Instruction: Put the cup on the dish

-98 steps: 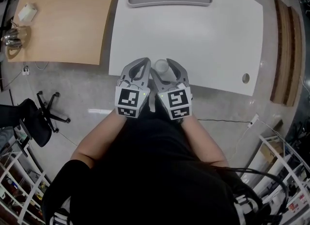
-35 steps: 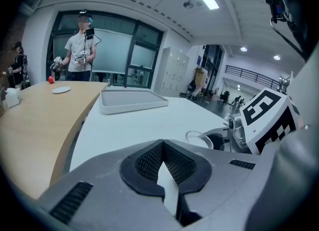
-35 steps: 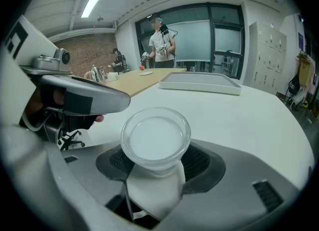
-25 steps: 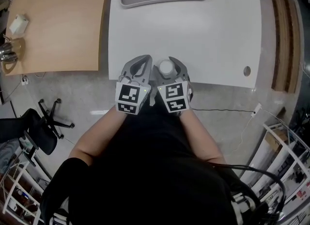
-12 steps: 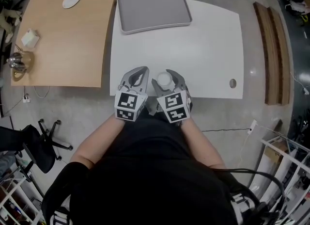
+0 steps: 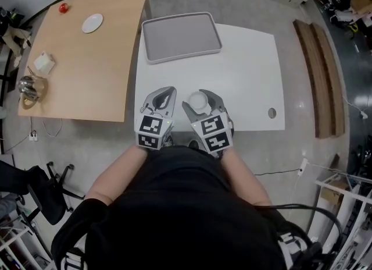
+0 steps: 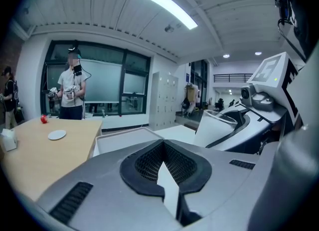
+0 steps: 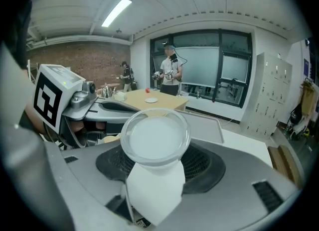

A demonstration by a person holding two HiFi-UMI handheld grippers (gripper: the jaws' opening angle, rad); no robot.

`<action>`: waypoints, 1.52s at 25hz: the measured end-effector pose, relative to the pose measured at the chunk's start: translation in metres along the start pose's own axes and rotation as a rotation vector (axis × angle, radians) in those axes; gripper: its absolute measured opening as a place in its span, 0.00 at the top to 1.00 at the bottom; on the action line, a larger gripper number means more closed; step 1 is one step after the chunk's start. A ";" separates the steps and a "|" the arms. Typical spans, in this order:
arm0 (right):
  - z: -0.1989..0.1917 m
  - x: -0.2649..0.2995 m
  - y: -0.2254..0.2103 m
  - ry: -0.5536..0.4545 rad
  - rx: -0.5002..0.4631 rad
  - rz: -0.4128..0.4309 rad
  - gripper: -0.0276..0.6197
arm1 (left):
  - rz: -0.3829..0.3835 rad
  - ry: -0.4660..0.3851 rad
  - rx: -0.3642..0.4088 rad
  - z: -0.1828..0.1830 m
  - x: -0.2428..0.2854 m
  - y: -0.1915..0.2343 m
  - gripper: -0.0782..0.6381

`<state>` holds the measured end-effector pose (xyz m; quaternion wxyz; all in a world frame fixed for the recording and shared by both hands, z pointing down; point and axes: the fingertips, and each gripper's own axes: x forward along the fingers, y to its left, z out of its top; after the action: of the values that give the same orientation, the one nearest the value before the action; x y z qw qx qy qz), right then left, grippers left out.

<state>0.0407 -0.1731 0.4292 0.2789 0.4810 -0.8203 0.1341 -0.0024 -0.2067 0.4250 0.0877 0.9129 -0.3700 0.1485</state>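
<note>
Now, right gripper (image 6: 200,103) around cup (image 8: 155,143), dish (image 6: 92,23) apart

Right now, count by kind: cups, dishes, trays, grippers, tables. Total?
cup: 1
dish: 1
tray: 1
grippers: 2 (left gripper, right gripper)
tables: 2 (wood table, white table)
Total: 7

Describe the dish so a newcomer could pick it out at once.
Start at the tan wooden table left of the white table. Near its far end lies the dish, beside a small red object. It is the only flat, round, white thing there.
</note>
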 end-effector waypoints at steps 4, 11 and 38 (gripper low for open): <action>0.015 -0.008 -0.002 -0.019 -0.015 -0.008 0.58 | -0.007 -0.027 0.017 0.014 -0.003 0.000 0.88; 0.036 -0.006 0.002 -0.042 -0.039 -0.041 0.58 | -0.016 -0.072 0.031 0.035 -0.012 0.011 0.88; 0.066 0.020 0.010 -0.063 -0.022 -0.092 0.58 | -0.007 -0.108 0.003 0.038 -0.032 0.058 0.88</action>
<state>0.0027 -0.2146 0.3878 0.2640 0.5189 -0.8073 0.0968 -0.0571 -0.2373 0.3815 0.0669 0.9209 -0.3710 0.0994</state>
